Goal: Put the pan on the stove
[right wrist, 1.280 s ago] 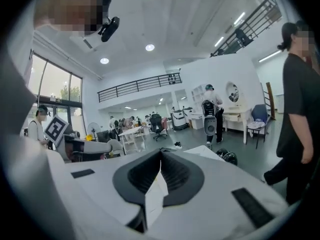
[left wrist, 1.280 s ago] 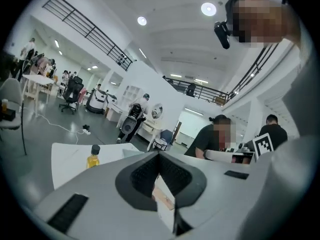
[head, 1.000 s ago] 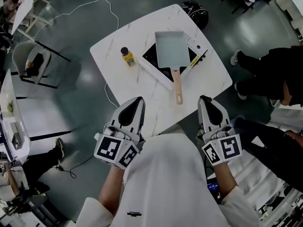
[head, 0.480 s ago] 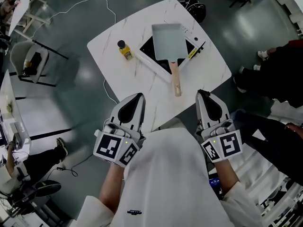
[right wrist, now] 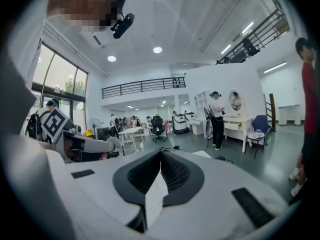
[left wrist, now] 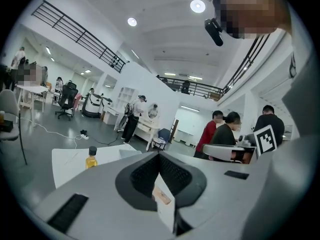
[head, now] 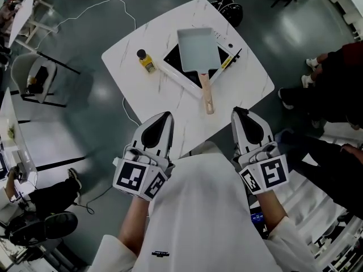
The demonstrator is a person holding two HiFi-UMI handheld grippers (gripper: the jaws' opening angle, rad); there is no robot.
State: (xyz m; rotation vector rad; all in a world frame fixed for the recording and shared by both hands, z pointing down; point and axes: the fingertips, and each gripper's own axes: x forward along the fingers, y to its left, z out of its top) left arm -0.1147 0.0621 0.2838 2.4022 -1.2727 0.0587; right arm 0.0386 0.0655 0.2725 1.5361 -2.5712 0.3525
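Observation:
A rectangular grey pan (head: 198, 50) with a wooden handle (head: 206, 94) rests on a black-topped white portable stove (head: 174, 59) on a white table (head: 125, 67). The handle juts toward me over the table's near edge. My left gripper (head: 165, 118) and right gripper (head: 238, 112) are both shut and empty, held close to my body just short of the table's near edge. Seen from the left gripper view, the closed jaws (left wrist: 160, 156) point over the table; the right gripper view shows closed jaws (right wrist: 161, 154) too.
A small bottle of yellow liquid (head: 144, 61) stands left of the stove and shows again as the bottle (left wrist: 91, 157) in the left gripper view. A person's dark legs (head: 334, 72) stand right of the table. Chairs and a cable lie on the floor to the left.
The table with stove and pan has drifted slightly left and up in the head view. Both grippers stay shut in much the same place.

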